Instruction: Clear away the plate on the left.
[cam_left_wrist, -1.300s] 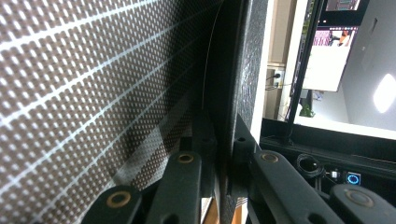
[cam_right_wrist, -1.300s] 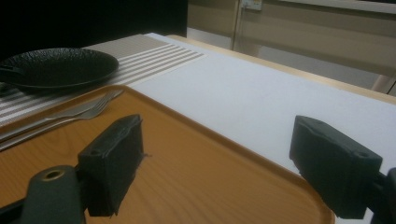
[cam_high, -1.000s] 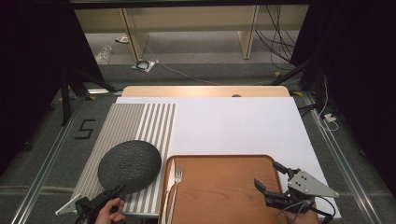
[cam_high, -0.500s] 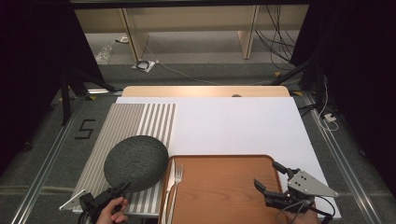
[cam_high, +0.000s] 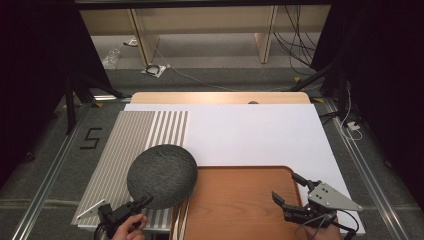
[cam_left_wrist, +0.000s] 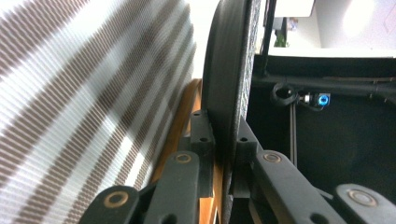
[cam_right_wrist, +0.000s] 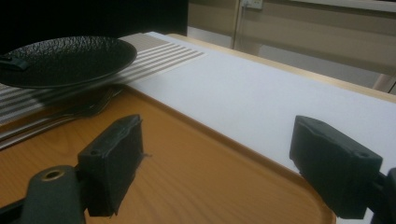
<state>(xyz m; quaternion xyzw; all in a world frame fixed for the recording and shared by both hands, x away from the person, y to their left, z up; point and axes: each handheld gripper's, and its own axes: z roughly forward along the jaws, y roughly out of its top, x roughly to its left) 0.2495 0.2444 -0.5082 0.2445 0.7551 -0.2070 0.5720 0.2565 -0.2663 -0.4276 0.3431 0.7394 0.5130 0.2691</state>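
My left gripper (cam_high: 142, 202) is shut on the near rim of a round black textured plate (cam_high: 162, 175), which hangs over the right part of the striped mat (cam_high: 135, 135) and the left edge of the wooden tray (cam_high: 240, 200). In the left gripper view the plate (cam_left_wrist: 229, 70) stands edge-on between the two pads (cam_left_wrist: 201, 135). My right gripper (cam_high: 286, 186) stands open over the tray's right near corner with nothing between its fingers. In the right gripper view the plate (cam_right_wrist: 65, 56) hovers above a fork (cam_right_wrist: 93, 109) that lies at the tray's far side.
A large white sheet (cam_high: 250, 135) covers the table behind the tray. A wooden board edge (cam_high: 220, 97) runs along the back. Beyond the table are dark floor, cables and shelf legs. A hand (cam_high: 127, 227) holds the left gripper at the bottom edge.
The left gripper has carried the plate to the right. The plate now overlaps the tray's left edge and covers the fork in the high view. The right gripper has stayed put.
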